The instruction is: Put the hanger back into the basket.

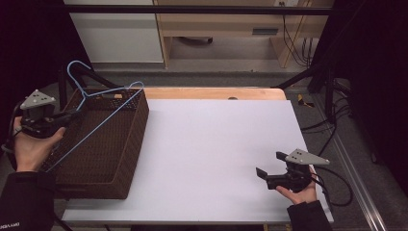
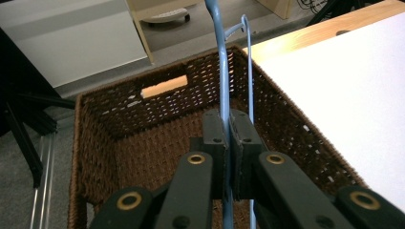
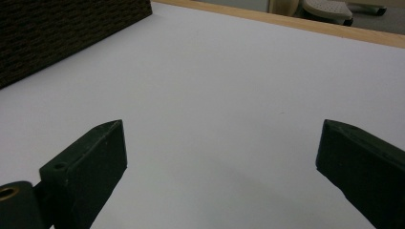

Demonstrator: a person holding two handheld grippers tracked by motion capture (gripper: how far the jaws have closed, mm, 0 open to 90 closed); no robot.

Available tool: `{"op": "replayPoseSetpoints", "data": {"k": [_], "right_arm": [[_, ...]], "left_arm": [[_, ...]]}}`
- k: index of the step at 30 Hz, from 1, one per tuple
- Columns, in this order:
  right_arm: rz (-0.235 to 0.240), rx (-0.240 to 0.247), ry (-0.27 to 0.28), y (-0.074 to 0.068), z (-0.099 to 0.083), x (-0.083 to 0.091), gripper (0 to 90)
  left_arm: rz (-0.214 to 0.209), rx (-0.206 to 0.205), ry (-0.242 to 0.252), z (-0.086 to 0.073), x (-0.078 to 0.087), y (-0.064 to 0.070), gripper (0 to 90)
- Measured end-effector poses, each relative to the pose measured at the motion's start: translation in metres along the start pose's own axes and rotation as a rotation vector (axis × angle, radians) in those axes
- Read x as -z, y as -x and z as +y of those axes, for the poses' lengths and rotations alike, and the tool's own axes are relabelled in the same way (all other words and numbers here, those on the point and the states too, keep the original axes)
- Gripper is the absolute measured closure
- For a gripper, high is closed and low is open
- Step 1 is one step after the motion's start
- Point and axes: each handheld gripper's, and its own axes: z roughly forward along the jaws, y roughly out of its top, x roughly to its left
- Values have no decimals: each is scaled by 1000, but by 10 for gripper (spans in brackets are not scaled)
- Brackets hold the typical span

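A light-blue wire hanger (image 1: 102, 122) hangs tilted over a brown wicker basket (image 1: 137, 139) at the table's left side, its hook up at the back. My left gripper (image 1: 73, 115) is shut on one of its wires above the basket's left rim. In the left gripper view the jaws (image 2: 228, 131) pinch the blue hanger wire (image 2: 220, 71), with the basket's bare inside (image 2: 157, 138) below. My right gripper (image 1: 269, 163) rests low over the white tabletop (image 1: 216, 139) near the front right. It is open (image 3: 219, 143) with nothing between its jaws.
The basket's dark woven wall (image 3: 57, 33) stands far left of the right gripper. A wooden table edge (image 1: 216, 93) runs along the back. Beyond it are a cabinet (image 1: 115, 33) and a black frame bar (image 1: 192, 9); cables (image 1: 337, 120) trail on the floor at right.
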Motion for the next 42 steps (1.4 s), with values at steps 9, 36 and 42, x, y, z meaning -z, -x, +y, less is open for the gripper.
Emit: {"op": "replayPoseSetpoints", "data": {"k": [9, 36, 42], "right_arm": [[2, 3, -4, 0, 0, -1, 38], [0, 6, -5, 0, 0, -1, 37], [-2, 6, -2, 0, 0, -1, 38]], "left_arm": [[23, 5, -33, -17, -6, -11, 871], [11, 34, -195, -71, -62, -1, 864], [21, 49, -242, -72, -62, -1, 810]]}}
